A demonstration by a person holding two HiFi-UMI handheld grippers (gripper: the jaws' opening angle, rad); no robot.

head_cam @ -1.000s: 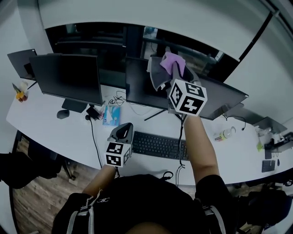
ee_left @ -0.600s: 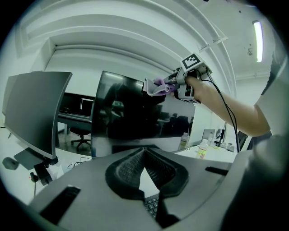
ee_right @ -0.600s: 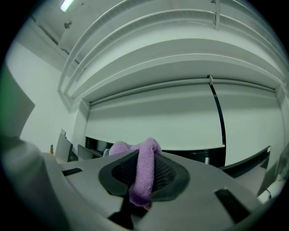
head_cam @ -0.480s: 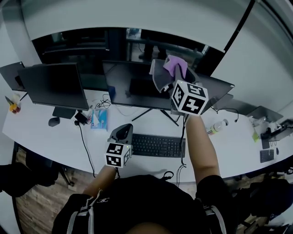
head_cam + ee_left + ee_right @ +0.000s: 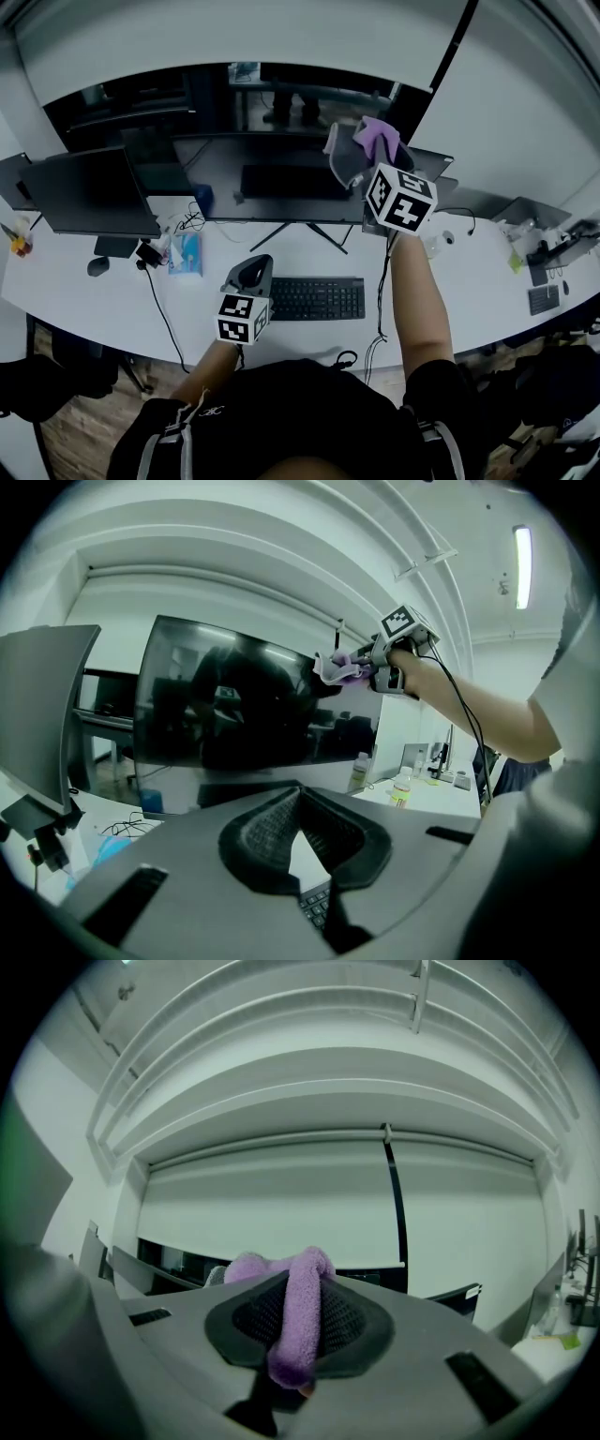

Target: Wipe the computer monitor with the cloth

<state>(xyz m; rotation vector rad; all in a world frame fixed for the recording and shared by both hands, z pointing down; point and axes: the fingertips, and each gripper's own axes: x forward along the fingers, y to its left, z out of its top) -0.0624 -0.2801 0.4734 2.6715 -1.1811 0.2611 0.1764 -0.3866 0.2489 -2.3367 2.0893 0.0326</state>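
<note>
The right gripper (image 5: 361,161) is raised on an outstretched arm, jaws clamped on the cloth (image 5: 380,139), while the left gripper (image 5: 249,274) is held low, jaws together.

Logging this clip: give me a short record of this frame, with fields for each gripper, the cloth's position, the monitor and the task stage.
Right gripper: shut on the purple cloth, arm raised and stretched forward
Left gripper: jaws together, nothing between them, held low near the keyboard
Cloth position: at the upper right corner of the centre monitor; contact with the screen cannot be told
Monitor: screen dark, standing on the white desk
Task stage: cloth brought up to the monitor's corner
</note>
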